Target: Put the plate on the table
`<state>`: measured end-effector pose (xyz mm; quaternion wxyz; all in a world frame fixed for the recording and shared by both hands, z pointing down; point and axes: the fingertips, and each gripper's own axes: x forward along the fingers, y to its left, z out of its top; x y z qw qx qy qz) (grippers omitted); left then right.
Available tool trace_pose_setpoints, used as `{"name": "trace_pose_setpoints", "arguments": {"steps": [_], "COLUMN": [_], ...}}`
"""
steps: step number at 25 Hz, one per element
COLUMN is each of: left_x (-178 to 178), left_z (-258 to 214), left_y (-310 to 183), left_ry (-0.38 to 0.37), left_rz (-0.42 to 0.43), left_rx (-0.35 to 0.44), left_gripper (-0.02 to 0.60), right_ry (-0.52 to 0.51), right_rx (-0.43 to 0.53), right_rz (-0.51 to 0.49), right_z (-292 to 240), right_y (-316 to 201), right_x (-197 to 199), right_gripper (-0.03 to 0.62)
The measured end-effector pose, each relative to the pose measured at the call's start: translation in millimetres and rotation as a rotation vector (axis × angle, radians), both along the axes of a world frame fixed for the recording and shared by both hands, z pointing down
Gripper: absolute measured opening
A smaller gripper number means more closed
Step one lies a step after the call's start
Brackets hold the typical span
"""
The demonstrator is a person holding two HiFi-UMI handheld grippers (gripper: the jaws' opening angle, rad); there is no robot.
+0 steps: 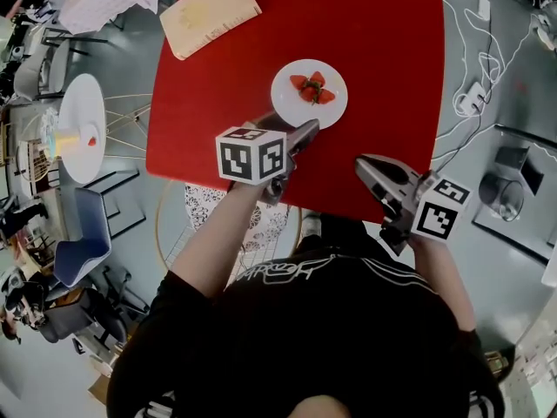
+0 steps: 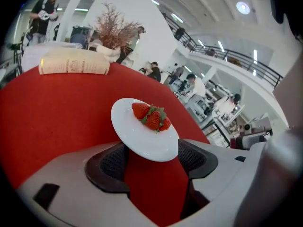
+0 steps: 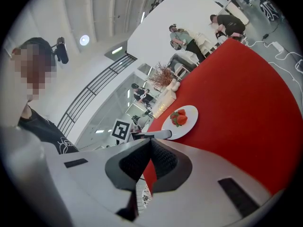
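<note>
Three strawberries (image 1: 312, 88) on white plate (image 1: 287, 104)

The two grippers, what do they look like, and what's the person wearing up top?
Left gripper and right gripper: light grey moulded bodies, black textured pads. Each carries a white cube printed with black square markers. The person wears a black top with white print.

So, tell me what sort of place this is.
Probably a big open-plan lab or office atrium, not a home: a railed upper gallery runs under a high white ceiling, groups of people work in the background, and power cables trail over the grey floor beside the red table.
</note>
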<state>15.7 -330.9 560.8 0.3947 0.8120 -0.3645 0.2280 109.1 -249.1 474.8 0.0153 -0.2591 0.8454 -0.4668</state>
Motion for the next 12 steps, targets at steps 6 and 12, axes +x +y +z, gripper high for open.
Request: {"name": "trace_pose_setpoints", "arguments": {"steps": [6,12], "left_x": [0.4,-1.4], "left_z": [1.6,2.6], "left_y": [3.3,7.0], "left_ry": [-0.051,-0.087], "left_rz": [0.041,0.066], "left_rx": [0.016,0.031], "left_gripper": [0.318,0.318], "right_ry": [0.009,0.001], "right_rx": [0.001,0.009], "right_rz": [0.019,0.042], "right_z": [-2.3,-5.0], "right_y": [3.7,2.6], "right_x": [1.2,2.0], "right_gripper": [0.008,0.008]}}
